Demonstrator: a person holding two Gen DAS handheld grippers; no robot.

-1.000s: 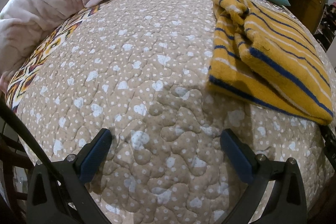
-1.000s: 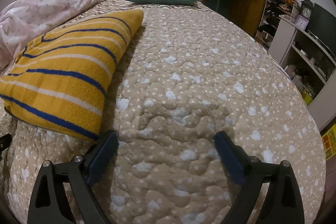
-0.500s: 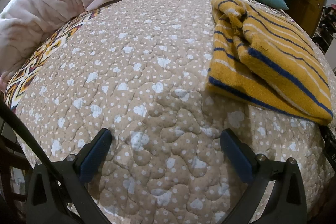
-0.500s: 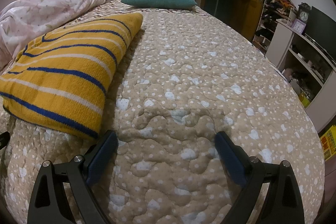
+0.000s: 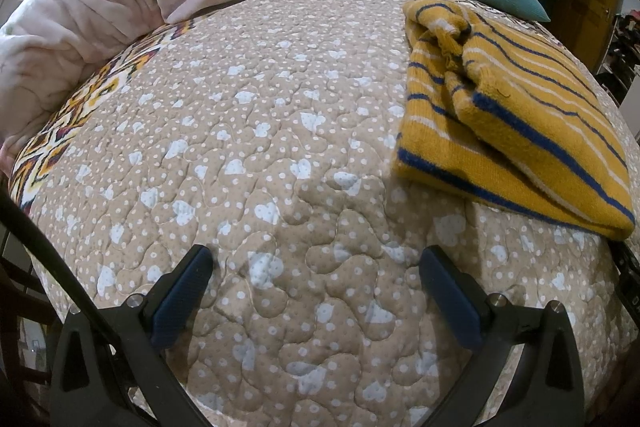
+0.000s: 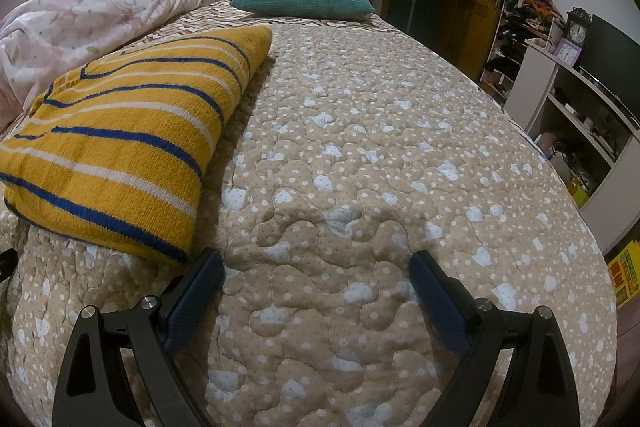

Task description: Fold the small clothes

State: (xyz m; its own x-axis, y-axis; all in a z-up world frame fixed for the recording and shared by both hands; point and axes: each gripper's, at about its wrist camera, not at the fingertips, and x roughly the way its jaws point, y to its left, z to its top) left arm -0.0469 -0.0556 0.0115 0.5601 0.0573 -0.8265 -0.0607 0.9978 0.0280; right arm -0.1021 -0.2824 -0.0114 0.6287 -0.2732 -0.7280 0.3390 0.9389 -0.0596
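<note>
Both tongs stand wide apart and hold nothing: the left tongs (image 5: 316, 291) and the right tongs (image 6: 316, 291) hover over the near end of the bed (image 6: 360, 155). The folded yellow striped sweater (image 5: 516, 115) lies between them on the quilt, a teal pillow (image 6: 304, 3) far behind it. Yellow packaging (image 6: 624, 275) at the right edge carries writing too blurred to read.

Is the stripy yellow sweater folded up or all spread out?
Folded. The yellow sweater lies doubled in thick stacked layers on the quilt, a compact block, nothing spread flat.
</note>
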